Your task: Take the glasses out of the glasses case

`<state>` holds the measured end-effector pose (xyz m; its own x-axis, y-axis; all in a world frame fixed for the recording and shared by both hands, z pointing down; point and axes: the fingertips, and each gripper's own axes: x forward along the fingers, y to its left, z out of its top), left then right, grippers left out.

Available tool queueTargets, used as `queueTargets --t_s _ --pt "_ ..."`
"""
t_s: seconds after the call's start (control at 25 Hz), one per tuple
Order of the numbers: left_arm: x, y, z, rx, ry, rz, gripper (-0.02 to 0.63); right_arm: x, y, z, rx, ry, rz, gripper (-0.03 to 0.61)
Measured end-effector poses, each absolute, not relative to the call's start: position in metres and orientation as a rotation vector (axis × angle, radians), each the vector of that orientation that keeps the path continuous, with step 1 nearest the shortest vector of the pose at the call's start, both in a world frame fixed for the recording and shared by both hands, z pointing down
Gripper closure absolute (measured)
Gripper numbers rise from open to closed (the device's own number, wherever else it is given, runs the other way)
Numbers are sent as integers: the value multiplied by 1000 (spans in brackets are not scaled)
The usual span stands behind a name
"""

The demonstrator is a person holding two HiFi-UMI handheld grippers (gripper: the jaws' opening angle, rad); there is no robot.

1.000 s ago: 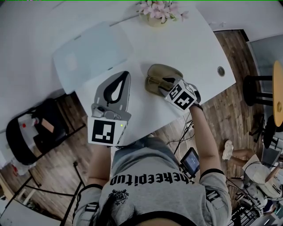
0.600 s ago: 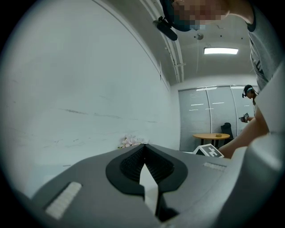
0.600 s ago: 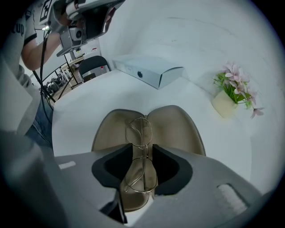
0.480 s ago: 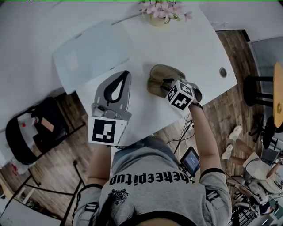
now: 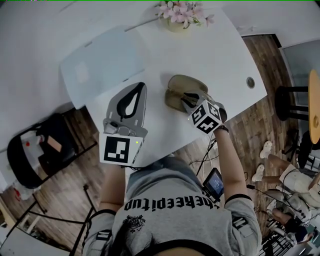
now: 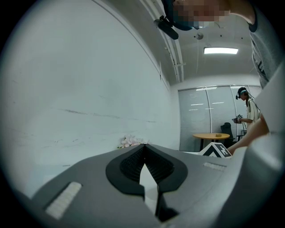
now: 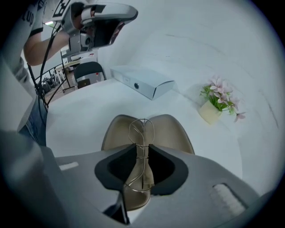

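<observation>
An olive glasses case (image 5: 176, 86) lies open on the white table (image 5: 215, 55); in the right gripper view both halves of the case (image 7: 174, 130) spread behind the jaws. Thin wire-rimmed glasses (image 7: 141, 132) stand up out of it. My right gripper (image 5: 190, 97) points steeply down into the case, and its jaws have just been closing. In its own view the right gripper (image 7: 141, 150) pinches the glasses between its tips. My left gripper (image 5: 141, 86) rests level on the table to the left of the case, apart from it. The left gripper (image 6: 143, 148) is shut with nothing in it.
A flat white box (image 5: 105, 60) lies at the back left of the table, and shows as the white box (image 7: 143, 83) beyond the case. A pot of pink flowers (image 5: 178, 14) stands at the far edge. A cable hole (image 5: 250, 81) is at the right. A black chair (image 5: 40, 150) stands left of the table.
The right gripper has tilted and shifted slightly over the case, and its marker cube now sits a little lower. The left gripper has not moved.
</observation>
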<state>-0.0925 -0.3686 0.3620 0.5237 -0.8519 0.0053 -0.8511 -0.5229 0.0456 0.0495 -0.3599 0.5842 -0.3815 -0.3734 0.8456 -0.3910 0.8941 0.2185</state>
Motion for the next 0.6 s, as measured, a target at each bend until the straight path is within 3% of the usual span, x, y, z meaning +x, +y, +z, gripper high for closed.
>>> queueTargets --t_s 0.6 --pt "-69 -344 343 2746 -1539 -40 594 65 -350 509 969 -2360 138 495"
